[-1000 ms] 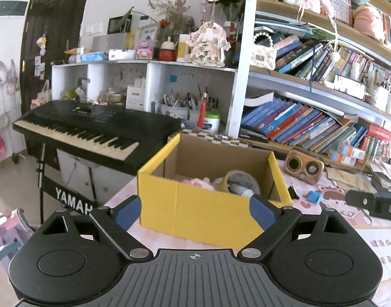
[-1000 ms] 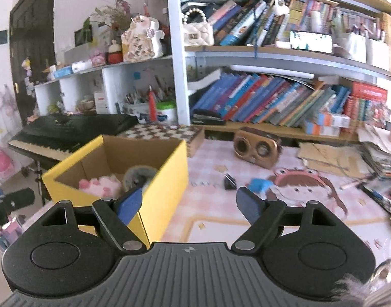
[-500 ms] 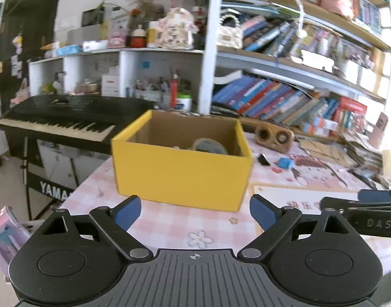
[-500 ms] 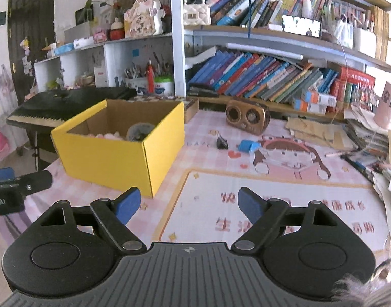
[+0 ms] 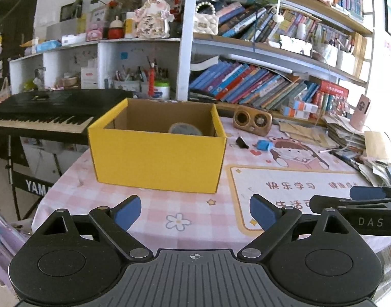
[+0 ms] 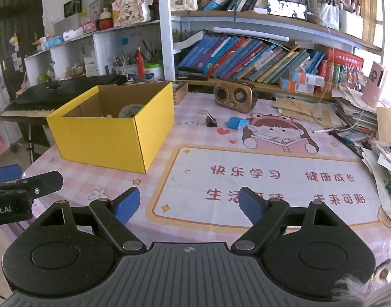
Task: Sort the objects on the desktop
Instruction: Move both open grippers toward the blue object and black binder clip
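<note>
A yellow cardboard box point(image 5: 157, 161) point(image 6: 111, 138) stands open on the left of the pink checked table, with a tape roll point(image 6: 130, 110) point(image 5: 183, 129) inside. A black binder clip point(image 6: 211, 121) point(image 5: 242, 142) and a small blue object point(image 6: 236, 122) point(image 5: 264, 145) lie on the cloth right of the box. My left gripper point(image 5: 195, 211) is open and empty, low over the near table edge in front of the box. My right gripper point(image 6: 189, 203) is open and empty above the printed mat. Each gripper shows at the side of the other's view.
A wooden retro speaker point(image 6: 232, 97) sits behind the clip. Paper and book piles point(image 6: 359, 117) crowd the right edge. Bookshelves point(image 6: 246, 58) back the table. A black keyboard point(image 5: 42, 117) stands left of the table. The printed mat point(image 6: 267, 184) covers the near right.
Both grippers have drawn back from the box and sunk lower, so the box looks smaller and farther. More of the table and mat shows. Jaws stay open.
</note>
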A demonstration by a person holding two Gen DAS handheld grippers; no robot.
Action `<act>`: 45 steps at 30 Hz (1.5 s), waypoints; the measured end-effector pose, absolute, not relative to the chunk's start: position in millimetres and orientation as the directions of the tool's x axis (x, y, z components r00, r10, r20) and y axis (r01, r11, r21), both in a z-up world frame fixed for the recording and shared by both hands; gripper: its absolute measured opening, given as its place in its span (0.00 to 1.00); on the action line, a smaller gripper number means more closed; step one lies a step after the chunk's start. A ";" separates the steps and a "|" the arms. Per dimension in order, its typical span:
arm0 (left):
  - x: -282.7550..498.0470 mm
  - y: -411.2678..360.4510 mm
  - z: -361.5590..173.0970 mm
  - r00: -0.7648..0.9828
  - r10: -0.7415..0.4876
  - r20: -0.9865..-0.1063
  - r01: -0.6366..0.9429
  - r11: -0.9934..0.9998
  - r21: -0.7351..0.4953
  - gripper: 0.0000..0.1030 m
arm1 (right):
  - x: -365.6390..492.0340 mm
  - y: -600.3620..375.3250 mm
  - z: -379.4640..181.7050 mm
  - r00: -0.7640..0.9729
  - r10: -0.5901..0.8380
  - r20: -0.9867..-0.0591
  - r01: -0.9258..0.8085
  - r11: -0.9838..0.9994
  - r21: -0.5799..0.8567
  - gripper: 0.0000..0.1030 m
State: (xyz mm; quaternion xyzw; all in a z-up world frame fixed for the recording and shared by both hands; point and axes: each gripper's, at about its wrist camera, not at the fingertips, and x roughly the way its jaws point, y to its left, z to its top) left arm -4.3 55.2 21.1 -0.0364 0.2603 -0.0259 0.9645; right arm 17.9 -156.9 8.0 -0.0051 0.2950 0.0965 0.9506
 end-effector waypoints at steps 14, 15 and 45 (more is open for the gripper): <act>14.1 20.7 12.1 0.813 -0.199 -0.547 0.193 0.979 -0.070 0.91 | 11.0 -183.4 2.0 0.795 0.089 -0.600 -0.074 0.996 0.050 0.82; 15.3 18.1 11.5 0.810 -0.207 -0.549 0.204 0.977 -0.067 0.91 | 11.4 -185.8 1.2 0.793 0.084 -0.603 -0.066 0.996 0.052 0.82; 83.3 -57.1 -2.6 0.749 -0.283 -0.599 0.309 0.949 -0.061 0.91 | 71.4 -247.7 -15.8 0.735 0.046 -0.677 -0.016 0.999 0.050 0.82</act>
